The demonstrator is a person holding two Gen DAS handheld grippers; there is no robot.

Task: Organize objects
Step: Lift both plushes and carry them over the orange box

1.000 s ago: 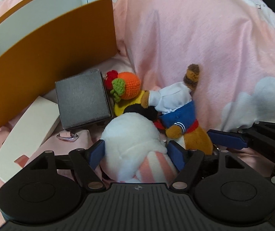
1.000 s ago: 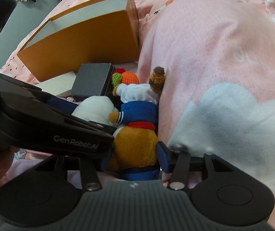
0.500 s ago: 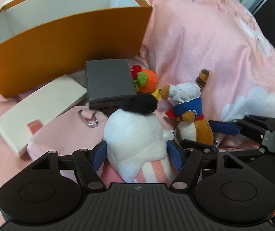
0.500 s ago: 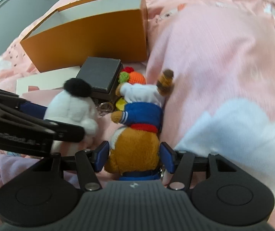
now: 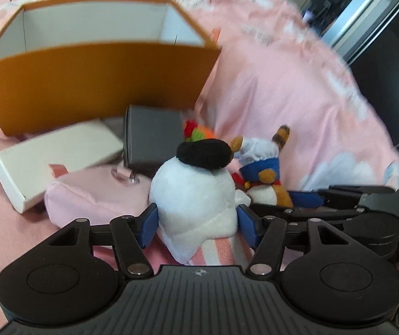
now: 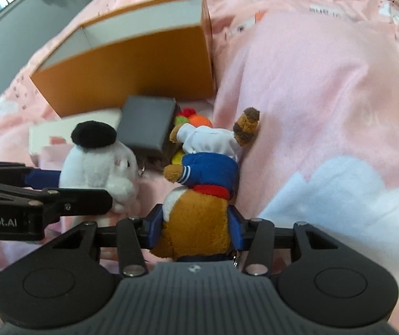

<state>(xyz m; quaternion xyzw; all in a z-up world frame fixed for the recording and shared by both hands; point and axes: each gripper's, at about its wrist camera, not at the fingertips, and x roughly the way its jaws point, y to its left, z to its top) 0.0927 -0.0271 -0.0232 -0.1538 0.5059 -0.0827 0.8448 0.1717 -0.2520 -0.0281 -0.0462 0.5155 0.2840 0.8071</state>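
A white plush with a black hat (image 5: 194, 187) sits between the blue pads of my left gripper (image 5: 198, 224). Its jaws are closing and the pads press on the plush's sides. The right wrist view shows that plush (image 6: 99, 164) raised off the bedding. A brown plush in a blue sailor top and white cap (image 6: 199, 192) lies head away, and my right gripper (image 6: 196, 224) is closing on its brown body, pads touching. An open orange box (image 5: 96, 83) with a white inside stands behind.
A grey box (image 5: 152, 134), a flat white box (image 5: 54, 153) and a pink pouch (image 5: 93, 192) lie in front of the orange box. A small orange crochet toy (image 6: 196, 118) is wedged by the grey box. A pink blanket mound (image 6: 311, 97) rises at right.
My left gripper has risen with the white plush and swung so the orange box's inside shows. The right gripper has stayed put and tightened on the brown plush.
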